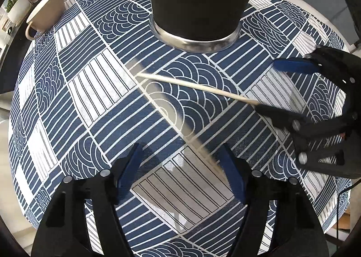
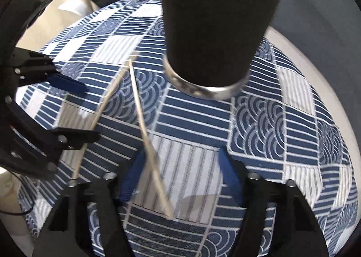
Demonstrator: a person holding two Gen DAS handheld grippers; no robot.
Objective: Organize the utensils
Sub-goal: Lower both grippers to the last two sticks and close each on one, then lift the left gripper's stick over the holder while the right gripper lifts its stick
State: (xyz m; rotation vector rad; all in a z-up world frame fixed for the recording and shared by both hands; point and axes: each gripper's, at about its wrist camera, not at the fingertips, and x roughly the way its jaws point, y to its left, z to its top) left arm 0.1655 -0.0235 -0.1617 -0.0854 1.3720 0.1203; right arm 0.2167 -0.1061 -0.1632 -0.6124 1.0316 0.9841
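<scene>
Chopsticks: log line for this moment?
left gripper open | right gripper open | two chopsticks on tablecloth, ungrasped, crossed near tips | black tumbler upright

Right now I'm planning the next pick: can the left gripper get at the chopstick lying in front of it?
Probably yes. The left gripper is open, and one chopstick runs between its fingers with nothing over it. The right gripper sits off at the other chopstick.
</scene>
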